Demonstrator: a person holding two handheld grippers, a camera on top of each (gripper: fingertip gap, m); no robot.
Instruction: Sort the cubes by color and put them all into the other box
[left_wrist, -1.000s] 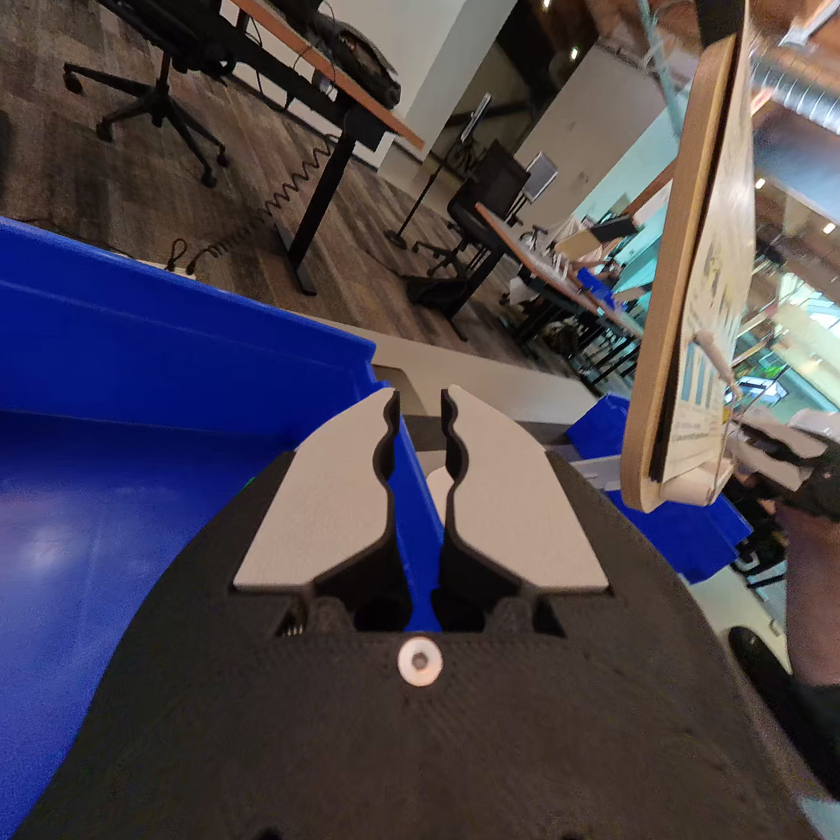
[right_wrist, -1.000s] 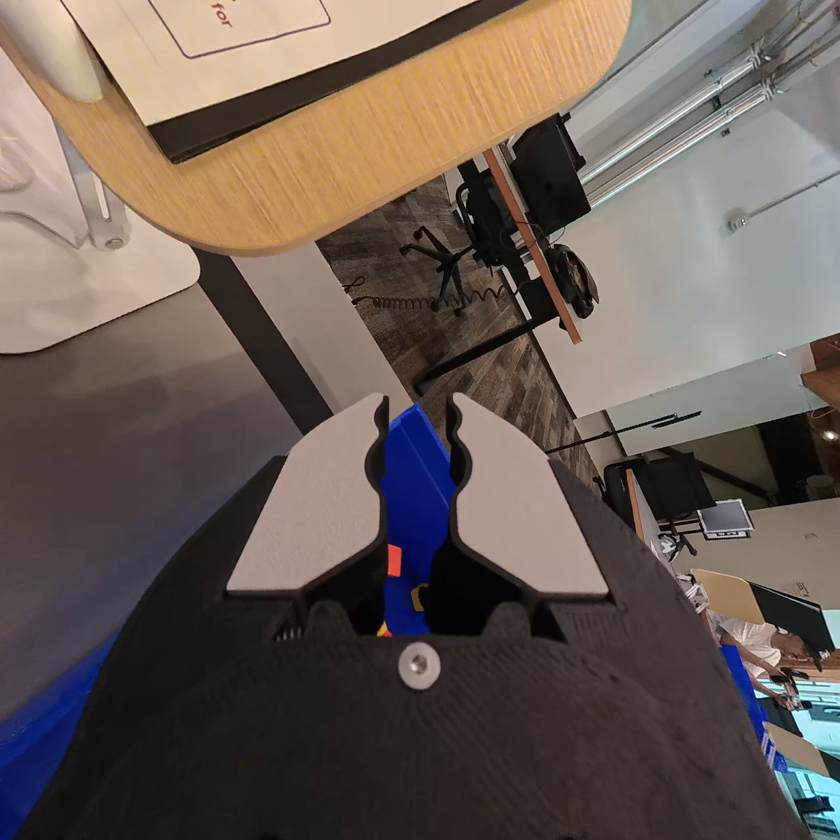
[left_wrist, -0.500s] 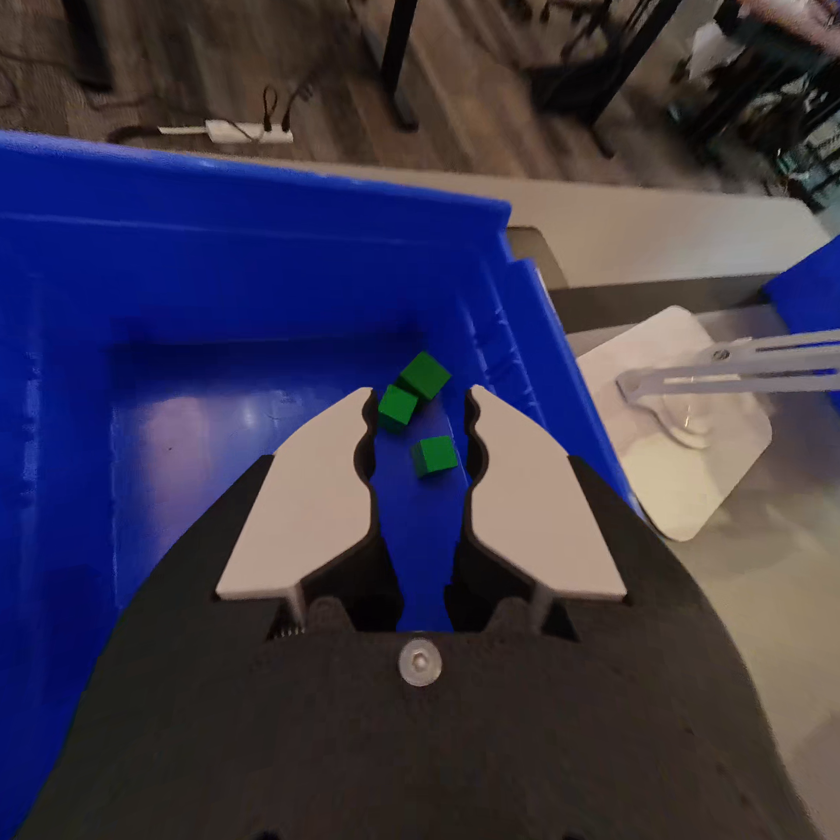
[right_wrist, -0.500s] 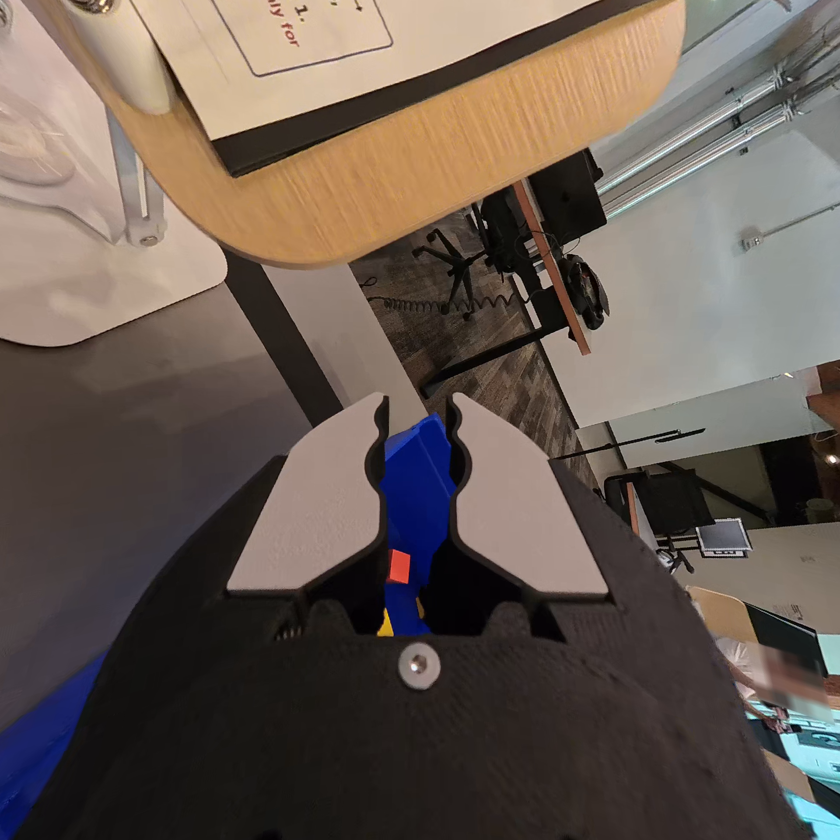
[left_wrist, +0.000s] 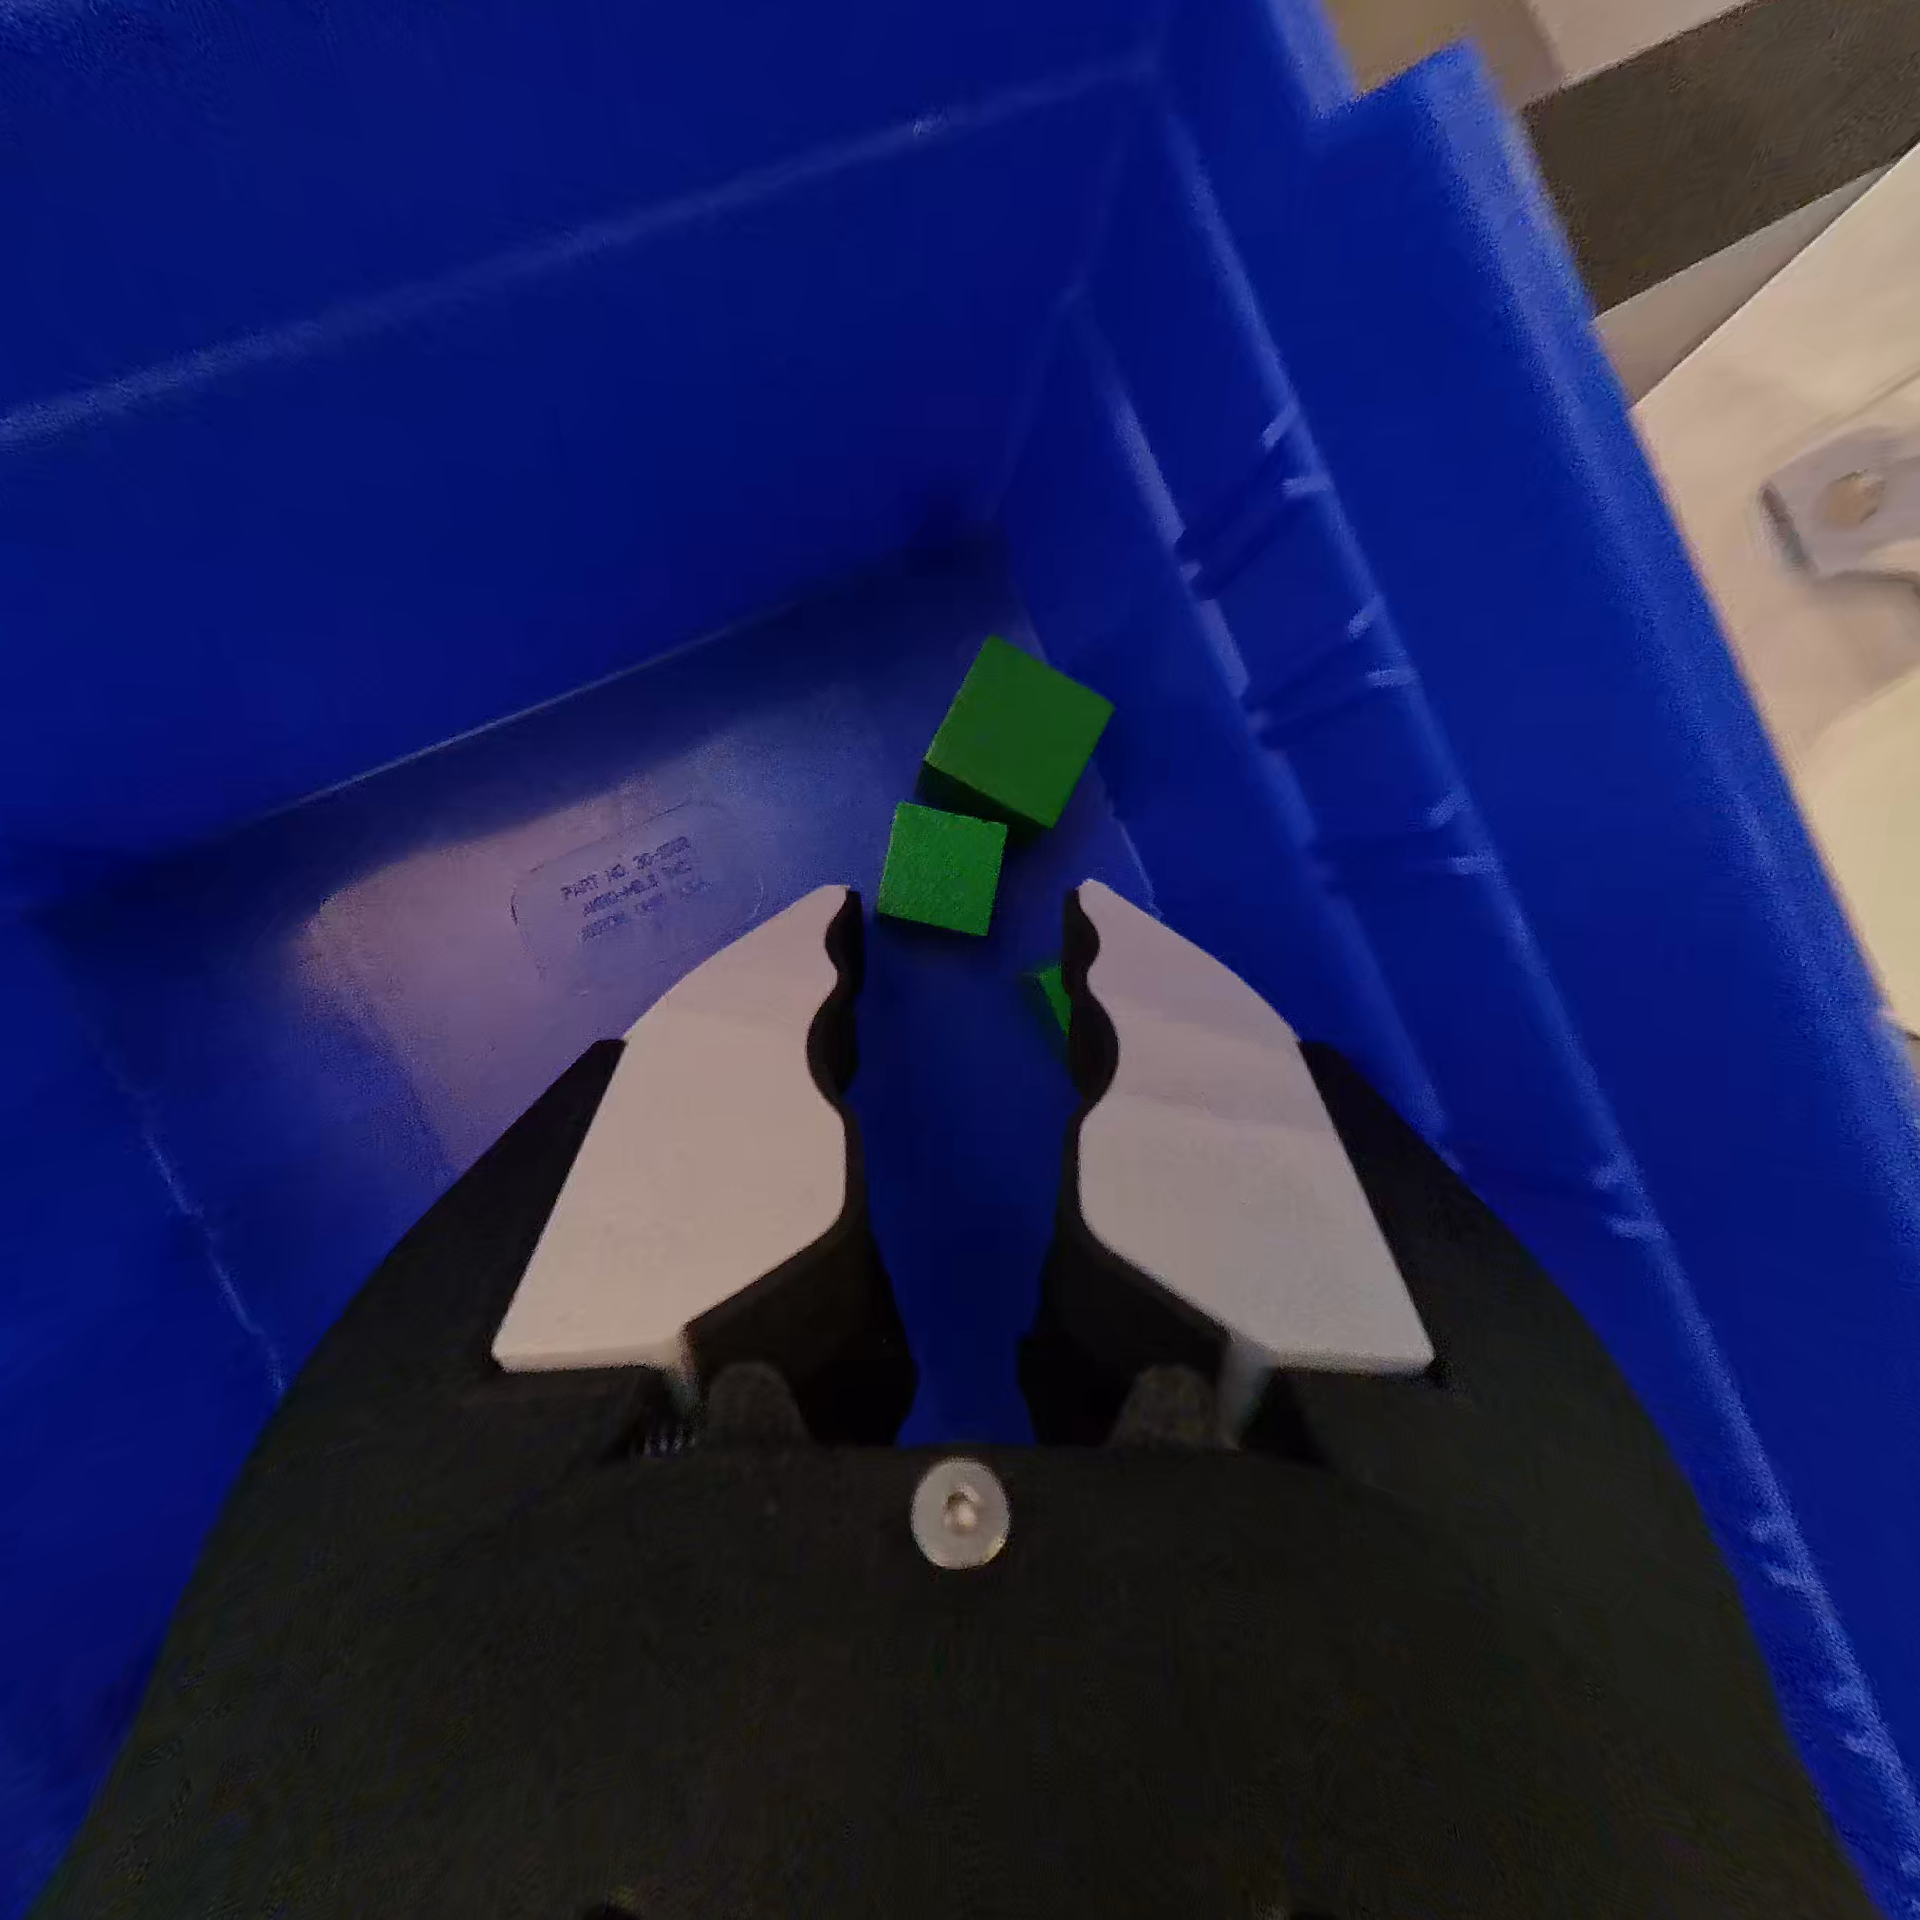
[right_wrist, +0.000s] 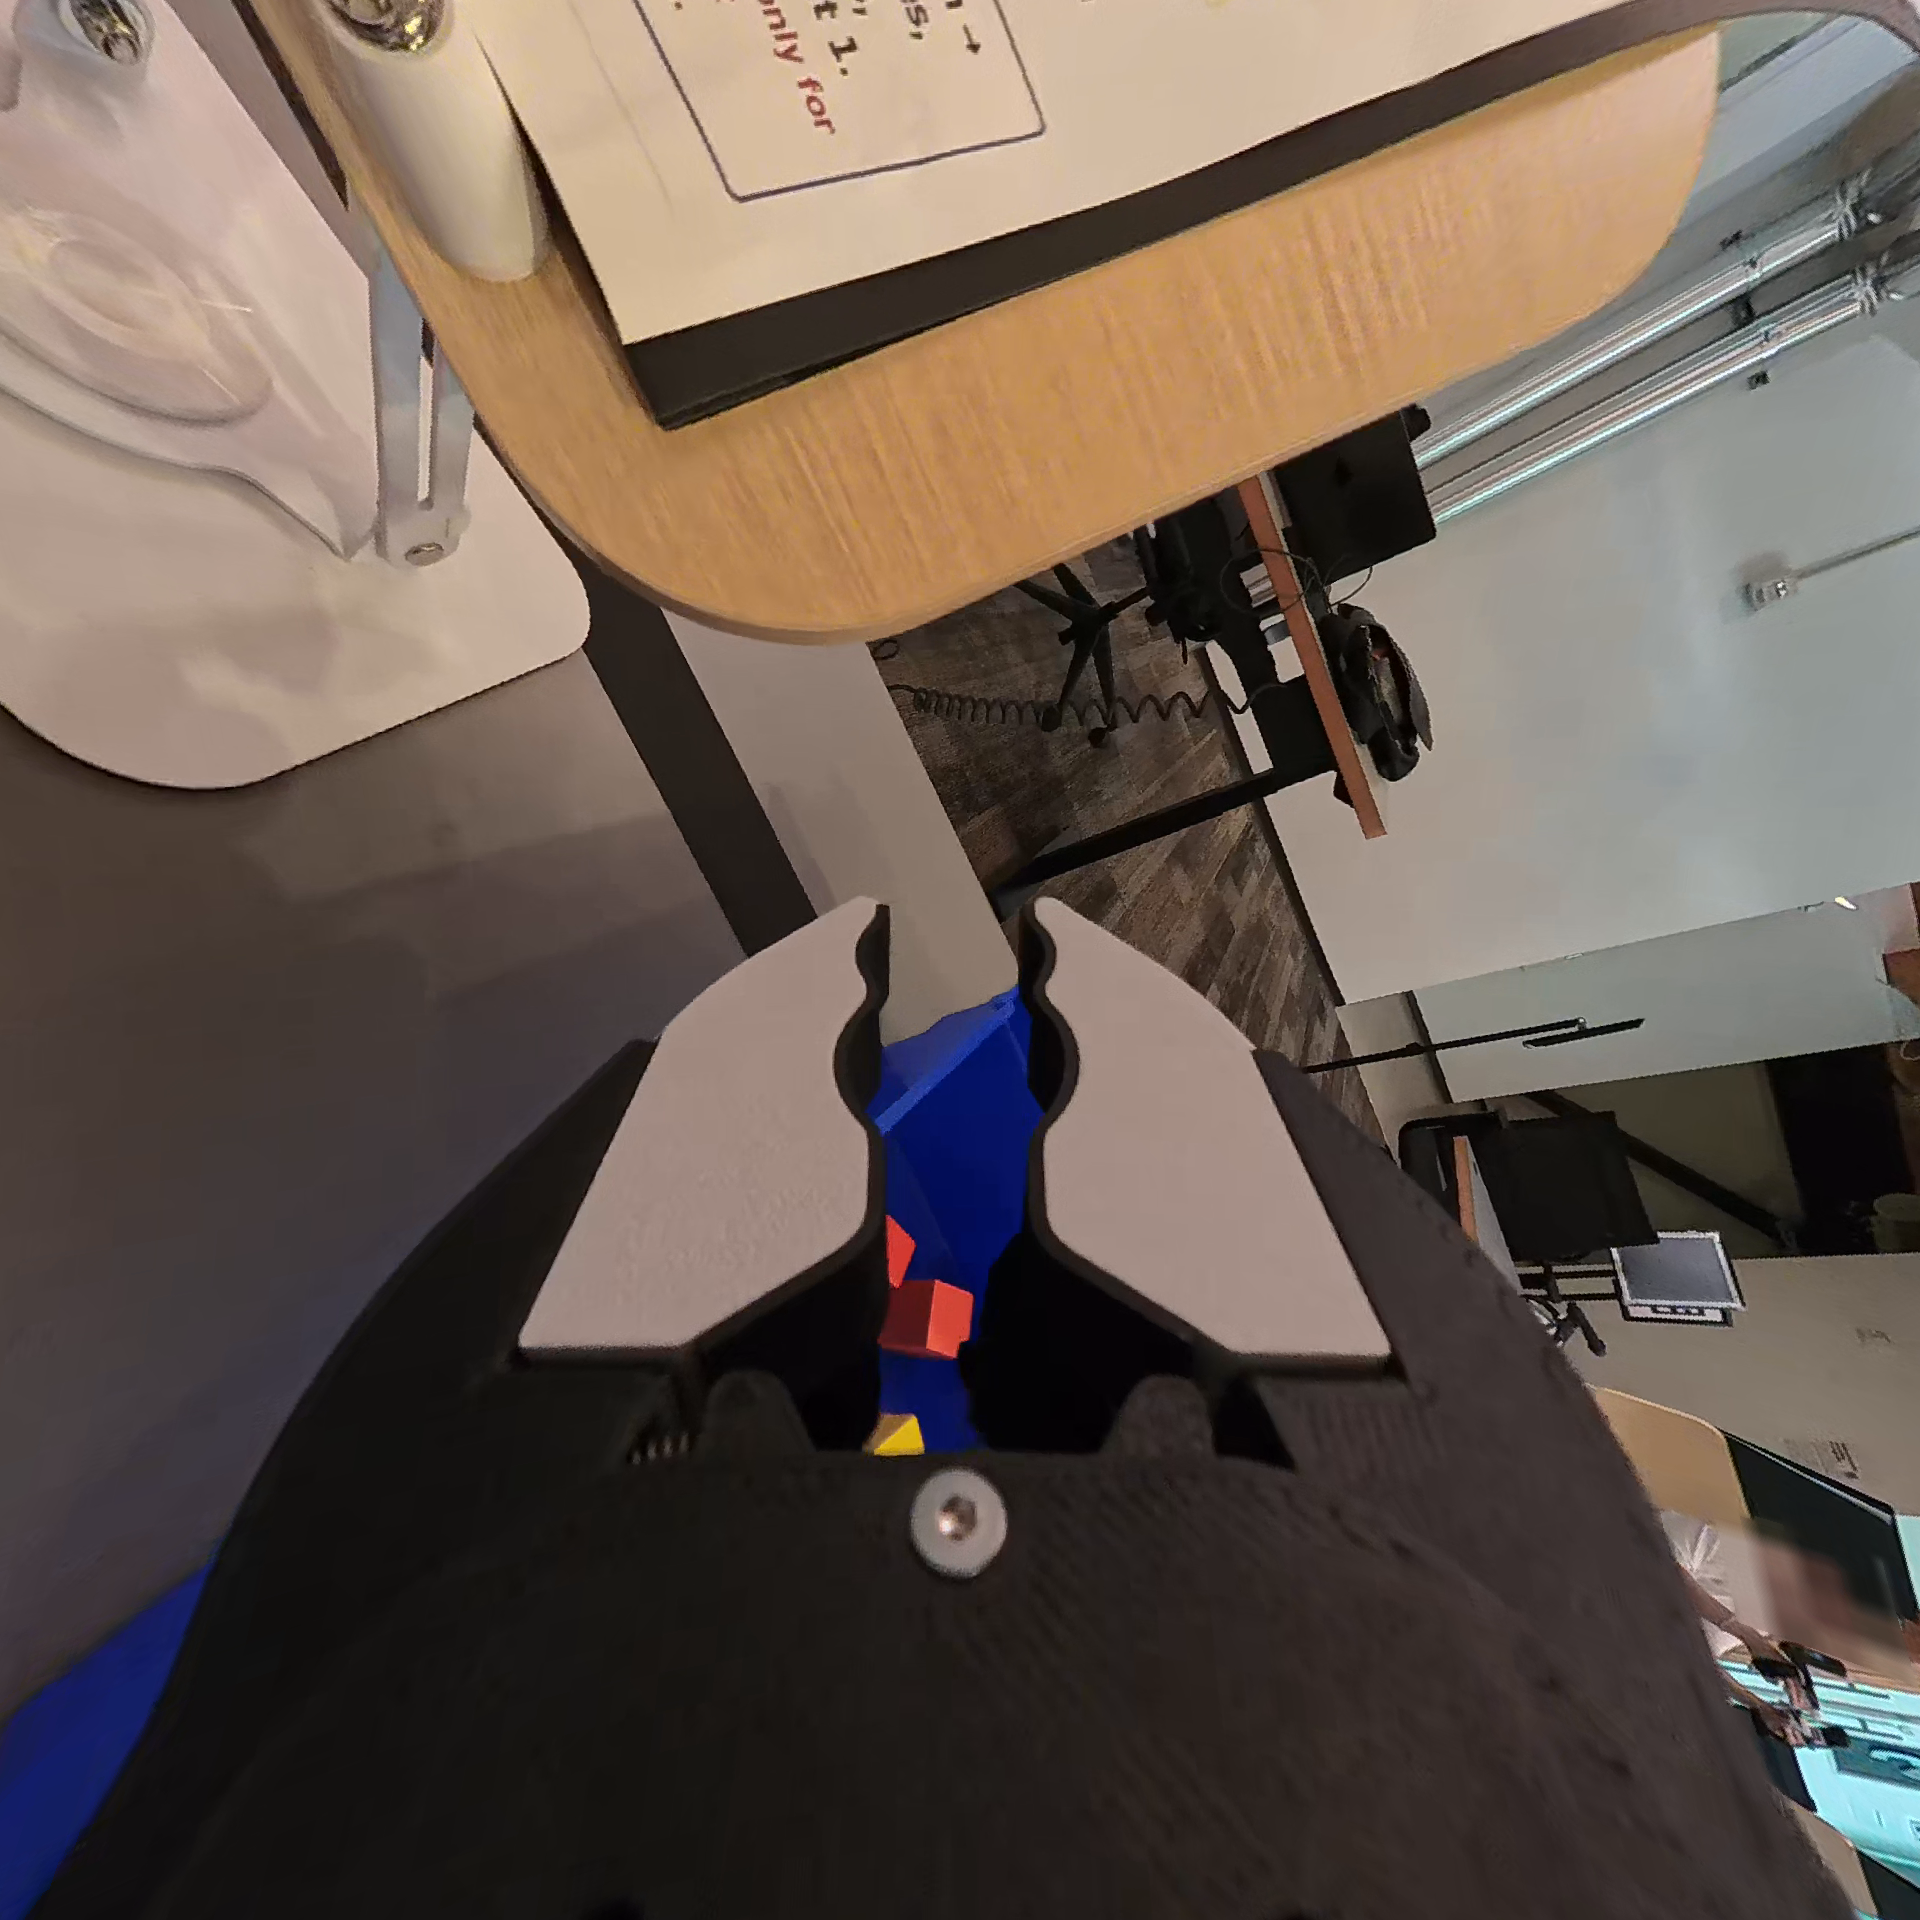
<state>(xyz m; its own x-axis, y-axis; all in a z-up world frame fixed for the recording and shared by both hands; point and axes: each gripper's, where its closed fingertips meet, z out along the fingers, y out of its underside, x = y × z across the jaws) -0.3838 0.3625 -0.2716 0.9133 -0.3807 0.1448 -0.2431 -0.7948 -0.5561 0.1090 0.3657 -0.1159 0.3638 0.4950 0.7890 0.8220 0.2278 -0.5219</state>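
In the middle of the frame, the left gripper (left_wrist: 961, 914) is now hanging with wide, empty fingers over three green cubes (left_wrist: 940, 871) in the blue box (left_wrist: 520, 416); one more looks delivered. The right gripper (right_wrist: 954, 925) is waiting, fingers narrow and empty.

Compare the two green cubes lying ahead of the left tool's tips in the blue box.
The farther green cube sits turned cornerwise against the blue box wall, showing a darker side face; the nearer green cube lies squarer to the view, showing mostly its brighter top. The farther looks bigger in the picture. Both rest on the box floor, corners almost touching, outside the open left tool.
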